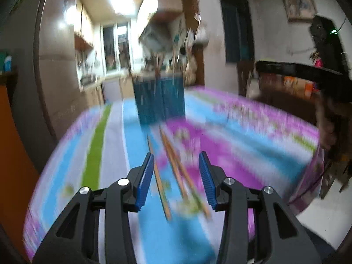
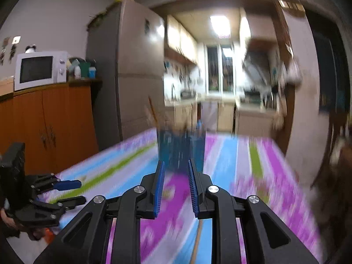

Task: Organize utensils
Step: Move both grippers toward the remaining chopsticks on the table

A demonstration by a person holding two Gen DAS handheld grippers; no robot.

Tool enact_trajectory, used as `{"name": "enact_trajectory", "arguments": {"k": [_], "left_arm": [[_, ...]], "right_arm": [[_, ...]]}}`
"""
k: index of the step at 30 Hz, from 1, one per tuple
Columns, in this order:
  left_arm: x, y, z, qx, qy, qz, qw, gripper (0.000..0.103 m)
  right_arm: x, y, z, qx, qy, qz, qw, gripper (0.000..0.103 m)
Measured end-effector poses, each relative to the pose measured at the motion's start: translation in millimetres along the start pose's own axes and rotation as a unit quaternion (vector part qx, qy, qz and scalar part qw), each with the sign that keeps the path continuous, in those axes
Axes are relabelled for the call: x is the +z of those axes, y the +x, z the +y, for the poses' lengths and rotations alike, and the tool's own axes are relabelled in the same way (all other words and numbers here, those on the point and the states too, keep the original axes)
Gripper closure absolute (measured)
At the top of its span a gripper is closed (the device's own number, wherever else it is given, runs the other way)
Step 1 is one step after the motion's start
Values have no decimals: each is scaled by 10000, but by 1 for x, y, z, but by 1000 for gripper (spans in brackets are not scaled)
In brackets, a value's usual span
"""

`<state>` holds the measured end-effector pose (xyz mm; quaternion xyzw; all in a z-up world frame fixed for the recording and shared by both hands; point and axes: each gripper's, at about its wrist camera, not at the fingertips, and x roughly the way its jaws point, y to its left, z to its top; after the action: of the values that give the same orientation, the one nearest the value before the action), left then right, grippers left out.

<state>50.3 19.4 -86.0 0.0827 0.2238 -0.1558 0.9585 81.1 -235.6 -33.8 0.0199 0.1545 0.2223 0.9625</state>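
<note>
Clearly little is sorted yet: both the left gripper (image 1: 176, 165) and the right gripper (image 2: 175, 171) hold nothing, ribbed blue fingers (image 1: 146, 176) spread. Slim wooden chopsticks (image 1: 173, 165) lie loose on the striped cloth worktop (image 1: 105, 154); beyond stands the perforated blue holder (image 1: 159, 99), some sticks upright inside.

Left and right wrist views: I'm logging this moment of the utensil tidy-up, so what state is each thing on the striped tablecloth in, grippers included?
Left gripper: open, empty, above the loose chopsticks.
Right gripper: open, narrow gap, empty.
Blue perforated utensil holder: upright on the cloth, a few sticks standing in it.
Loose wooden chopsticks: lying flat on the cloth, in front of the holder.
Striped tablecloth: spread over the table.
</note>
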Motion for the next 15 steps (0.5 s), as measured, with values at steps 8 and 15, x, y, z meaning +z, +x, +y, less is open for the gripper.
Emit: {"name": "enact_trajectory", "arguments": {"k": [8, 15], "left_arm": [[-34, 0, 16, 234, -309, 95, 9992, 68], [-39, 5, 12, 223, -232, 112, 9994, 78]], "right_arm": [[-61, 1, 42, 256, 291, 516, 9979, 80], [-74, 1, 49, 247, 347, 662, 9969, 80]]}}
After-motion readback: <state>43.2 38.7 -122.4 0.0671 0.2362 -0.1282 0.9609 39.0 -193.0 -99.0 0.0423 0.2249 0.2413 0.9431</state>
